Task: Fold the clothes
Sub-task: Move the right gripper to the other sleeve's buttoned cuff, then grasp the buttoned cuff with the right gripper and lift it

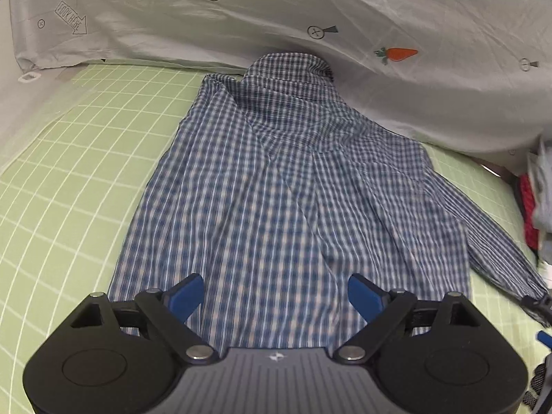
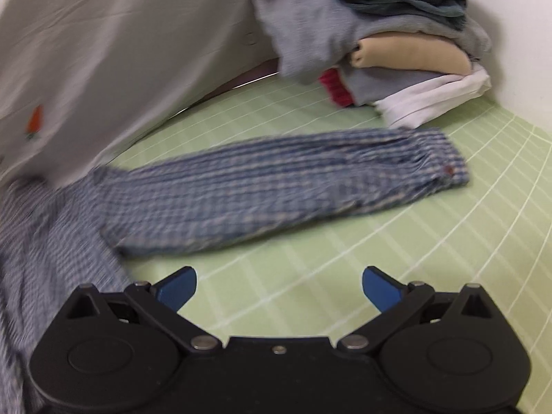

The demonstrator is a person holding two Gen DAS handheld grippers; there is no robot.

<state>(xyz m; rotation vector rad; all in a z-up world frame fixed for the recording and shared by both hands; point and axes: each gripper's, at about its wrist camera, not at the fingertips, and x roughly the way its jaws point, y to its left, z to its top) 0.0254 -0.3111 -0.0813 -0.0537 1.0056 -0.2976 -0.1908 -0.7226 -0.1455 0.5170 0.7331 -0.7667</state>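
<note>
A blue and white checked shirt [image 1: 276, 179] lies spread on the green grid mat [image 1: 69, 172], collar toward the far side. Its left part is folded in over the body; its right sleeve [image 2: 276, 186] stretches out across the mat toward the right. My left gripper [image 1: 275, 293] hovers over the shirt's near hem, blue pads wide apart, nothing between them. My right gripper [image 2: 279, 288] stands open above bare mat [image 2: 379, 248], just short of the sleeve, with nothing between its fingers. The right wrist view is blurred by motion.
A grey sheet [image 1: 276, 17] printed with a carrot and arrow marks drapes along the far edge of the mat. A stack of folded clothes [image 2: 396, 41] stands at the far right, just beyond the sleeve's cuff [image 2: 448, 169].
</note>
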